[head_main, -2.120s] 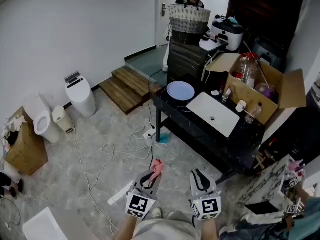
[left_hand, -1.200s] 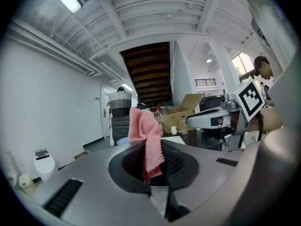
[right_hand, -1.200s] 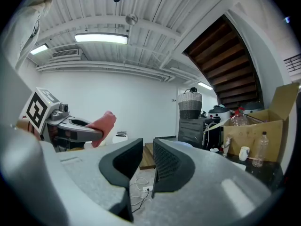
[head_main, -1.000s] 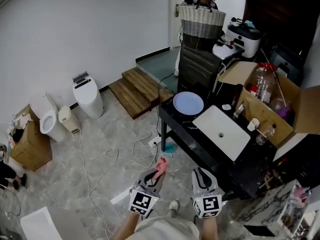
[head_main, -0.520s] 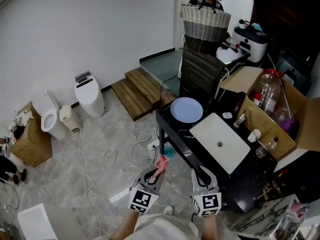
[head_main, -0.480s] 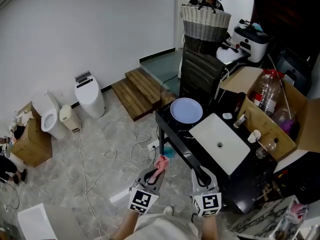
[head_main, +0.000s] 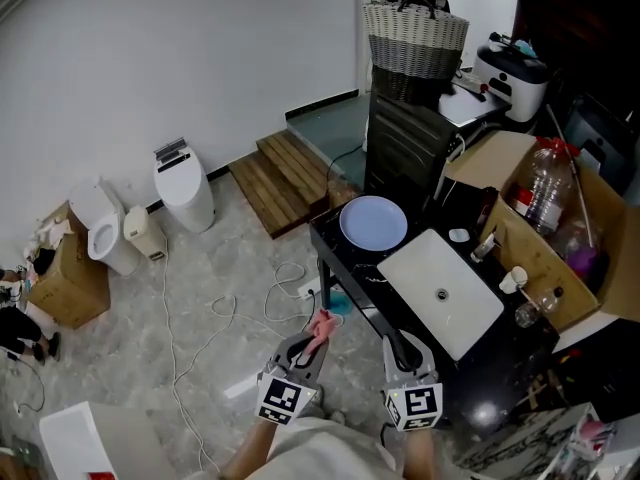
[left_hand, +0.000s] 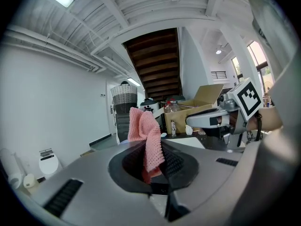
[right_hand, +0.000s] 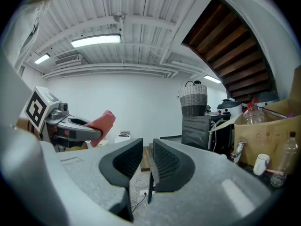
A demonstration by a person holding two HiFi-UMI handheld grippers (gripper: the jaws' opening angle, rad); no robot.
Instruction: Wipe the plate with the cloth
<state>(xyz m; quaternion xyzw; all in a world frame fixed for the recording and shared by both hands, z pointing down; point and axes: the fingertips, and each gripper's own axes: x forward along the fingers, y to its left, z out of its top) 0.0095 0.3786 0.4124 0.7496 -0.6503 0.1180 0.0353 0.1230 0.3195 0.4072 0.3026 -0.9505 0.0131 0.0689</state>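
A pale blue round plate [head_main: 373,223] lies on the near left end of a black table [head_main: 330,230], well ahead of both grippers. My left gripper [head_main: 312,339] is shut on a pink cloth [head_main: 320,325], which sticks up from between its jaws; in the left gripper view the cloth [left_hand: 145,134] hangs folded over the jaws. My right gripper [head_main: 397,341] is level with it to the right, shut with nothing in it. In the right gripper view the jaws [right_hand: 147,149] stand close together with only a thin slit.
A white basin [head_main: 440,293] sits right of the plate. An open cardboard box [head_main: 545,218] with bottles stands behind. A wicker basket [head_main: 415,36] tops a dark cabinet. Cables [head_main: 250,313] trail over the stone floor. Wooden steps [head_main: 285,176] and a white bin [head_main: 187,193] lie left.
The view has closed in on the black table, so the plate and basin sit nearer. Both grippers keep their pose, the cloth still in the left one.
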